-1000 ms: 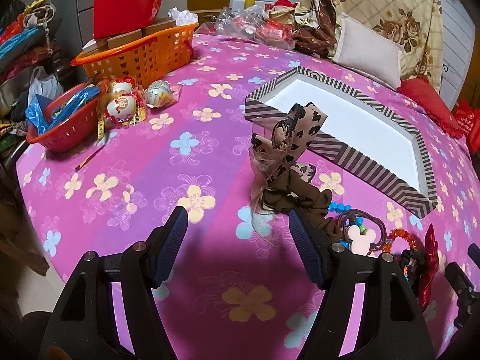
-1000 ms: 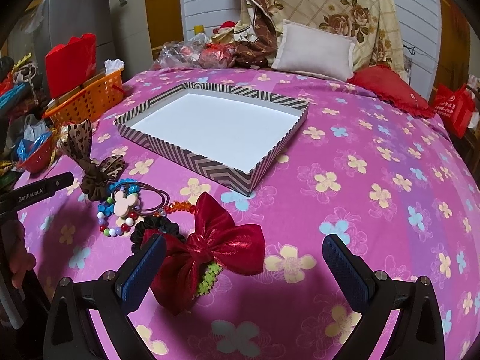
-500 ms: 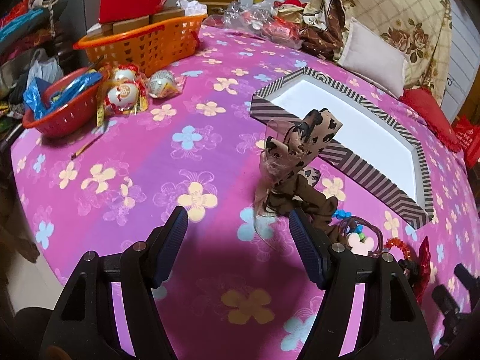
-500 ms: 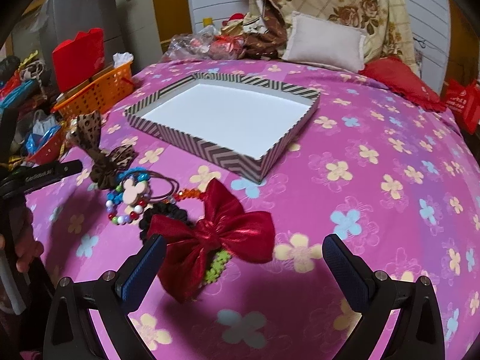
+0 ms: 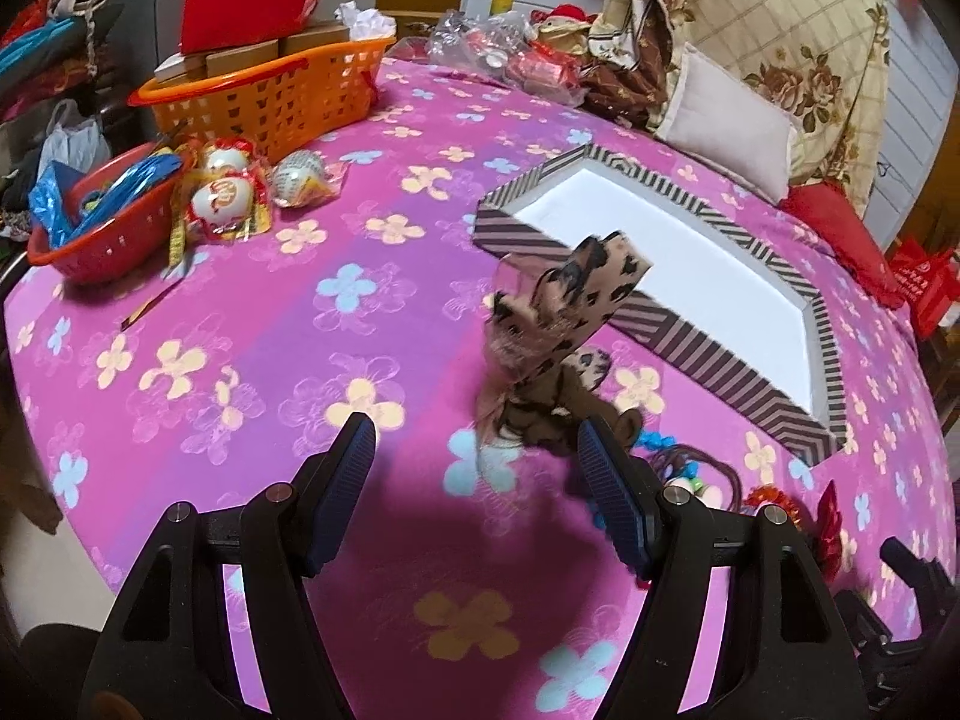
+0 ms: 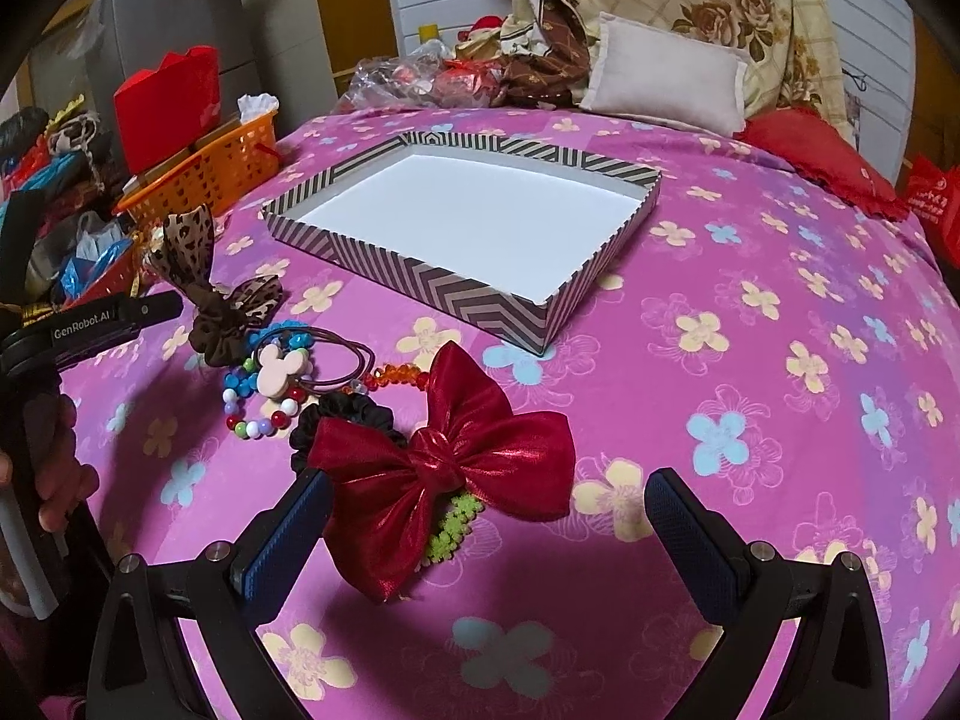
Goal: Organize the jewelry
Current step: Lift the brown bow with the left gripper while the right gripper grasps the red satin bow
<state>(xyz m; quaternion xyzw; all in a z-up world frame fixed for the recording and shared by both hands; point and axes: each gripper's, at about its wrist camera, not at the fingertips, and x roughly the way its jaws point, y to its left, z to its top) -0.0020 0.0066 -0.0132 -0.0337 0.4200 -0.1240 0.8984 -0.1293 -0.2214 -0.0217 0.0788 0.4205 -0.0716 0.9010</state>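
A striped tray with a white floor [image 6: 420, 282] [image 5: 738, 366] sits empty on the pink flowered cloth. A leopard-print bow scrunchie [image 5: 558, 330] [image 6: 210, 294] stands just ahead of my open left gripper [image 5: 477, 480], between its fingertips and the tray. A shiny red bow [image 6: 444, 468] lies between the fingers of my open right gripper [image 6: 486, 534], over a black scrunchie [image 6: 342, 420] and a green hair tie [image 6: 453, 525]. A Mickey hair tie [image 6: 282, 369], bead bracelets [image 6: 252, 420] and an orange bead string [image 6: 396, 375] lie beside it.
An orange basket [image 5: 270, 90] with a red bag, a red bowl [image 5: 102, 228] and wrapped balls [image 5: 228, 192] sit far left. Pillows [image 6: 666, 78] and plastic bags [image 6: 408, 78] line the back. The cloth's edge drops off at the near left.
Both grippers have moved forward and down a little, closer to the hair items. The red bow now sits between the right fingers. Nothing was grasped.
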